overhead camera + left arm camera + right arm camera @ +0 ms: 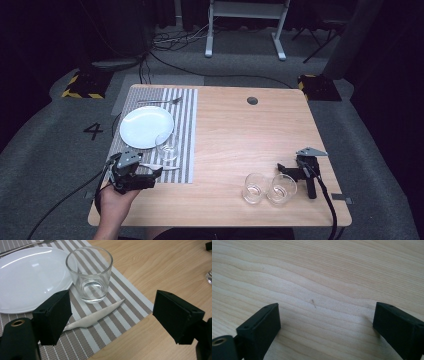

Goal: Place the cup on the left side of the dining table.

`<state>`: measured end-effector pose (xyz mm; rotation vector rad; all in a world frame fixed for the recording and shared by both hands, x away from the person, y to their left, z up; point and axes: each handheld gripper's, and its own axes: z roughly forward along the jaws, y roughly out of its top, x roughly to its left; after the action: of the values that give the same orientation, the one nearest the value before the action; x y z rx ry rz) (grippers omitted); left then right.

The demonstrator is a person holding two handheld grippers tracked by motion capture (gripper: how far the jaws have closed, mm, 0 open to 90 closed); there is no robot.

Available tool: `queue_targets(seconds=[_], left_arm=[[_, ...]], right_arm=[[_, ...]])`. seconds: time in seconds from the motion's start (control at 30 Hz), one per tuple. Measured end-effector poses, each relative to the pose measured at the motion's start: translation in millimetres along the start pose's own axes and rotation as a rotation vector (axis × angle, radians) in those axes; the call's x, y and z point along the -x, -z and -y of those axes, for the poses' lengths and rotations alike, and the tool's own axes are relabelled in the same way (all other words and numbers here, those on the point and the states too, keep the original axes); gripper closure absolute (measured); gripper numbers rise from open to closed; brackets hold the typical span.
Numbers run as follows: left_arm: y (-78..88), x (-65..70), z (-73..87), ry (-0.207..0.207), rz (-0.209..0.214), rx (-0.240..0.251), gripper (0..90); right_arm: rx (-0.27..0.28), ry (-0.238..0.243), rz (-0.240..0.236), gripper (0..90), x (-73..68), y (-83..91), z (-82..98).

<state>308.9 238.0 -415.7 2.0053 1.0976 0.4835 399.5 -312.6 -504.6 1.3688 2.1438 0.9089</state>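
My left gripper [154, 173] [111, 306], held in a hand, hovers low at the near end of a striped placemat [186, 125] [130, 298]. Its jaws stand open. A white plastic knife [161, 166] [96, 317] lies flat on the mat between and just beyond them, its handle end hidden behind the left jaw. Just past the knife stands an empty clear glass [167, 147] [89, 275], beside a white plate [146, 126] [27, 277]. My right gripper [287, 170] [325, 312] rests open on the bare wood at the right, with no hand on it.
A fork [161, 101] [22, 247] lies on the mat beyond the plate. Two more empty glasses [254, 188] [281, 189] stand near the front edge, just left of the right gripper. A round cable hole [252, 100] sits at the table's far side.
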Motion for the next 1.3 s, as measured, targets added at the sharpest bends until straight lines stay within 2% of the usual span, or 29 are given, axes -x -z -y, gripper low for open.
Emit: queue_targets(seconds=[0.23, 0.33, 0.53, 0.63, 1.03, 1.3], left_arm=[[4.7, 2.2, 16.7, 0.007, -0.002, 0.009, 15.7], [2.4, 1.9, 26.7, -0.012, 0.027, -0.006, 15.7], [-3.7, 6.3, 42.4, -0.049, 0.011, -0.031, 15.7], [-5.1, 8.0, 46.0, -0.049, 0.005, -0.027, 15.6], [-13.3, 8.7, 68.1, -0.012, 0.002, -0.064, 15.5], [-14.4, 8.1, 80.3, 0.006, 0.025, -0.108, 15.5]], right_arm=[[0.0, 0.0, 0.0, 7.7, 0.0, 0.0, 0.0], [0.0, 0.0, 0.0, 7.7, 0.0, 0.0, 0.0], [0.0, 0.0, 0.0, 7.7, 0.0, 0.0, 0.0], [0.0, 0.0, 0.0, 7.7, 0.0, 0.0, 0.0], [0.0, 0.0, 0.0, 7.7, 0.0, 0.0, 0.0], [0.0, 0.0, 0.0, 7.7, 0.0, 0.0, 0.0]])
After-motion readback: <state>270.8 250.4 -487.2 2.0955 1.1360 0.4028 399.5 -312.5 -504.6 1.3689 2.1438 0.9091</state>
